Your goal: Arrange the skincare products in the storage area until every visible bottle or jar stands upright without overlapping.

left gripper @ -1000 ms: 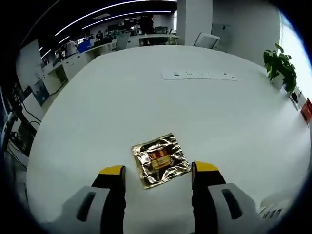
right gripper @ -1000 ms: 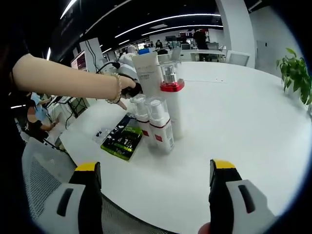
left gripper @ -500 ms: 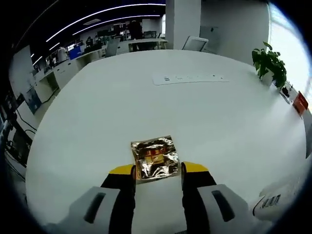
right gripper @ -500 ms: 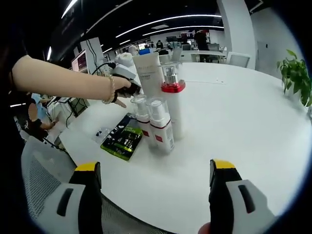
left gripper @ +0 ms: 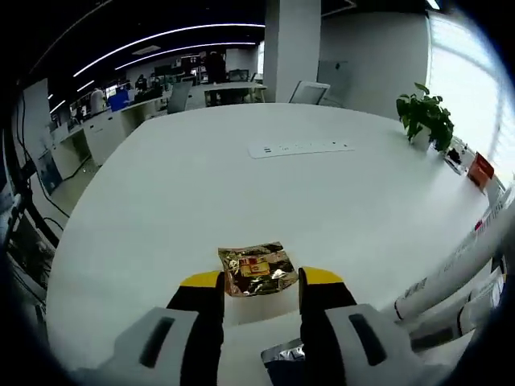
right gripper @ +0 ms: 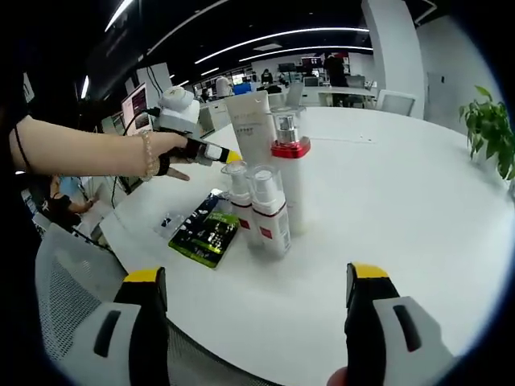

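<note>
the left gripper (left gripper: 259, 283) has its yellow-tipped jaws drawn in close on either side of a gold foil sachet (left gripper: 256, 268) on the white table (left gripper: 241, 185); the near edge of the sachet sits between the tips and appears pinched, though whether it is lifted off the surface cannot be told. the sachet is crinkled and thin, so it likely weighs almost nothing, flexes easily and can slide out of smooth jaws; a bite deep on its edge, not just a corner, seems safest. in the right gripper view the same tool (right gripper: 228, 157) appears at the end of the person's hand (right gripper: 165, 152), near the top of the white tube (right gripper: 249, 125).

the right gripper (right gripper: 253, 299) hangs wide apart and empty, over the table's near edge. ahead of it the skincare products stand upright in a tight cluster: the tall white tube behind, a pump bottle with a red collar (right gripper: 289, 173) and two small clear-capped bottles (right gripper: 269, 211) in front, touching or nearly so. these look rigid and smooth, top-heavy in the tall ones, so a hold low on the body would tip them least. a green and black flat packet (right gripper: 203, 232) lies just beside the small bottles. a potted plant (left gripper: 423, 121) stands far across the table.
</note>
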`<act>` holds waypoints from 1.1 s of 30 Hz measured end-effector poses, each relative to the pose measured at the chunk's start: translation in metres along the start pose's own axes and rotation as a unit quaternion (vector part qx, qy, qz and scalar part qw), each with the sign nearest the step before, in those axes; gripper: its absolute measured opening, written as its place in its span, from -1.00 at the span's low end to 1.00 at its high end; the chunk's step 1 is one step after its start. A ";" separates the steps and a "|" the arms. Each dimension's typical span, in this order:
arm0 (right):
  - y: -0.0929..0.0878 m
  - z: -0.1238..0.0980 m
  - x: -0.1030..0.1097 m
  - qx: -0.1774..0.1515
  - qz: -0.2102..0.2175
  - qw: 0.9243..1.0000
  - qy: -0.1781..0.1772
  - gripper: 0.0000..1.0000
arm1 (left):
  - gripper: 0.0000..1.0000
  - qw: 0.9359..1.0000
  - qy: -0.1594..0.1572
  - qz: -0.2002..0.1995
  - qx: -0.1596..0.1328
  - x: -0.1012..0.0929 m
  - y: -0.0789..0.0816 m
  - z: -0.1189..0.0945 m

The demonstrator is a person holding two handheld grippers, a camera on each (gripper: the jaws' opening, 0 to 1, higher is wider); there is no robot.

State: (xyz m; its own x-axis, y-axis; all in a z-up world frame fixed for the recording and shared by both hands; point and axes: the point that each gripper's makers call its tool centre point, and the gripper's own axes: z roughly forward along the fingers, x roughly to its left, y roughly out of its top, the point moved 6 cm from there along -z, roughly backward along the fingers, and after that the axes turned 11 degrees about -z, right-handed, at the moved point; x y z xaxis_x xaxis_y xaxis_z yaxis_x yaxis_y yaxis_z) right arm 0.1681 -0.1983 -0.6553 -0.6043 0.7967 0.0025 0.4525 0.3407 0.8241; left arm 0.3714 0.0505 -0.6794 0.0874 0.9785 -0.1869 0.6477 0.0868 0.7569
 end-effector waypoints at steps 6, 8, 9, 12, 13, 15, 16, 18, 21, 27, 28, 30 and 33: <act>0.002 0.000 0.003 -0.005 -0.012 1.000 0.007 0.84 | -0.38 1.000 -0.010 -0.004 -0.011 0.003 -0.007 -0.029; 0.003 0.001 0.004 -0.008 -0.012 1.000 0.009 0.83 | -0.38 1.000 -0.015 -0.004 -0.016 0.003 -0.009 -0.039; 0.004 0.000 0.004 -0.012 -0.010 1.000 0.010 0.83 | -0.38 1.000 -0.020 0.001 -0.018 0.002 -0.012 -0.046; 0.008 -0.003 0.004 -0.027 -0.002 1.000 0.013 0.82 | -0.39 0.999 -0.034 0.006 -0.024 -0.003 -0.010 -0.059; 0.008 -0.003 0.003 -0.030 0.003 0.999 0.013 0.82 | -0.39 0.999 -0.037 0.007 -0.028 -0.004 -0.009 -0.065; 0.008 -0.003 0.001 -0.037 0.016 0.999 0.015 0.81 | -0.39 0.998 -0.051 0.013 -0.038 -0.003 -0.012 -0.076; 0.009 -0.003 0.000 -0.041 0.021 0.999 0.016 0.79 | -0.39 0.997 -0.057 0.014 -0.041 -0.007 -0.010 -0.083; 0.013 -0.006 0.001 -0.050 0.025 0.998 0.018 0.76 | -0.39 0.996 -0.071 0.017 -0.050 -0.012 -0.009 -0.094; 0.017 -0.010 0.002 -0.060 0.030 0.997 0.023 0.70 | -0.39 0.994 -0.086 0.024 -0.056 -0.015 -0.010 -0.107; 0.022 -0.016 0.004 -0.080 0.052 0.995 0.035 0.57 | -0.39 0.989 -0.121 0.047 -0.068 -0.025 -0.017 -0.138; 0.024 -0.017 0.005 -0.085 0.053 0.994 0.037 0.55 | -0.39 0.989 -0.126 0.047 -0.069 -0.029 -0.018 -0.145; 0.029 -0.019 0.009 -0.094 0.061 0.993 0.046 0.51 | -0.39 0.987 -0.137 0.050 -0.070 -0.031 -0.020 -0.153; 0.033 -0.017 0.014 -0.112 0.077 0.989 0.063 0.40 | -0.39 0.985 -0.149 0.053 -0.076 -0.034 -0.022 -0.165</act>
State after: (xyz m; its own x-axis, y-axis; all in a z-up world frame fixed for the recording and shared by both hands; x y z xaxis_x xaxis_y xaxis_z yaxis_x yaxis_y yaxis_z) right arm 0.1632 -0.1848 -0.6184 -0.6228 0.7570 0.1975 0.3982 0.0894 0.9129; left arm 0.2296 0.0461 -0.5867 0.3811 0.8873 -0.2599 0.5048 0.0358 0.8625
